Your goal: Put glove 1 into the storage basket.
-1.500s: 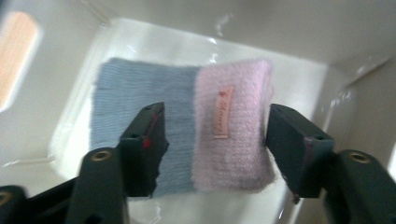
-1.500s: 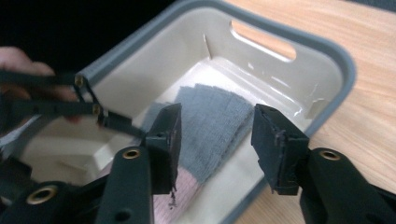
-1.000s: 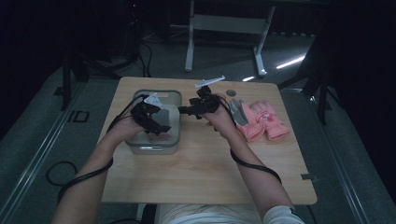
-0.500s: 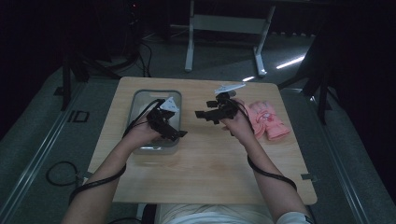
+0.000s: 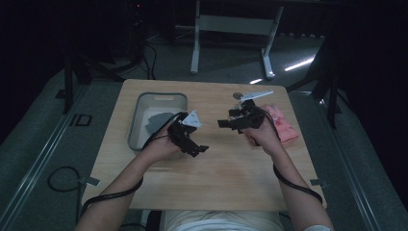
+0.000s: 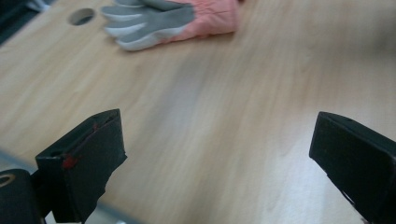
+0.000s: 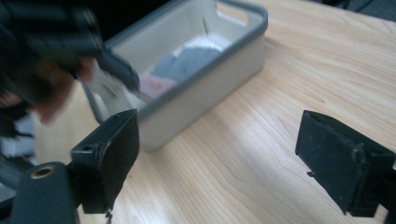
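Nearest in the high view, the person's forearms come up from the bottom edge onto the wooden tabletop (image 5: 211, 183), each trailing a black cable.

The left tongs (image 5: 198, 148) sit over the middle of the tabletop, just right of the bin, pointing toward the right side. In the left gripper view the two black jaws stand wide apart, released, with nothing between them but bare wood.

The right tongs (image 5: 222, 123) are held a little farther up and to the right, pointing left toward the other hand. In the right gripper view the jaws are likewise spread wide and hold nothing.

Beyond the left hand lies the grey bin (image 5: 139, 118), a rectangular tub with a handle slot in its far wall. Inside it lies a dark grey item (image 5: 158, 120); the right gripper view shows it as grey with pale and pinkish parts, though what it is cannot be told. In that view the left hand (image 7: 46, 88) is a blur in front of the bin (image 7: 224, 56).

To the right of the right hand a pink glove (image 5: 285, 126) lies flat on the tabletop, partly hidden by that hand. The left gripper view shows the glove (image 6: 187, 18) with a grey palm and white-edged fingers, well clear of the jaws, near a round hole (image 6: 81, 16) in the tabletop.
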{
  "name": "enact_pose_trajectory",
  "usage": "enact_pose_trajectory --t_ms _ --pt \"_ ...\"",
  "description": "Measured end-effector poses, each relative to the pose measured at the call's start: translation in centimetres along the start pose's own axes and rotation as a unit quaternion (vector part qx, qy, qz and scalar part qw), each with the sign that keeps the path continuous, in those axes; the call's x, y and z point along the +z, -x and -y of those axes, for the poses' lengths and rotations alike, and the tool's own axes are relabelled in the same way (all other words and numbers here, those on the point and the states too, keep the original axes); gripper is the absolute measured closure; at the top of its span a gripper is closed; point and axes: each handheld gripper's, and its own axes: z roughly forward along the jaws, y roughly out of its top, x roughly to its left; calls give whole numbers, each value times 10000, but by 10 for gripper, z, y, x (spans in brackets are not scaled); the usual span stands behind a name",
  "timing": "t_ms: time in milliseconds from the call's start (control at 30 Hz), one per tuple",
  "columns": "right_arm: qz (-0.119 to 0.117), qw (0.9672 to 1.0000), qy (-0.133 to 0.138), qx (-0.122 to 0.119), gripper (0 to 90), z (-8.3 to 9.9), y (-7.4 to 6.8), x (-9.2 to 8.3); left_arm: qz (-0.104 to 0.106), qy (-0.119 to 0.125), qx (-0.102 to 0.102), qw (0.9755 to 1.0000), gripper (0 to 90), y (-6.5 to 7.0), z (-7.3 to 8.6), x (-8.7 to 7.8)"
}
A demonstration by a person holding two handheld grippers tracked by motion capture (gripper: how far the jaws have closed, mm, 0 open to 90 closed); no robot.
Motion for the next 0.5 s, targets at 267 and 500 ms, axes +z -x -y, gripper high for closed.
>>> enact_pose_trajectory --t_ms 267,500 --pt "720 9969 -42 -329 328 14 17 -21 112 40 117 9999 30 21 -2 19" --pt "1225 9912 -320 -393 621 21 36 -32 365 -49 250 9990 30 41 6 37"
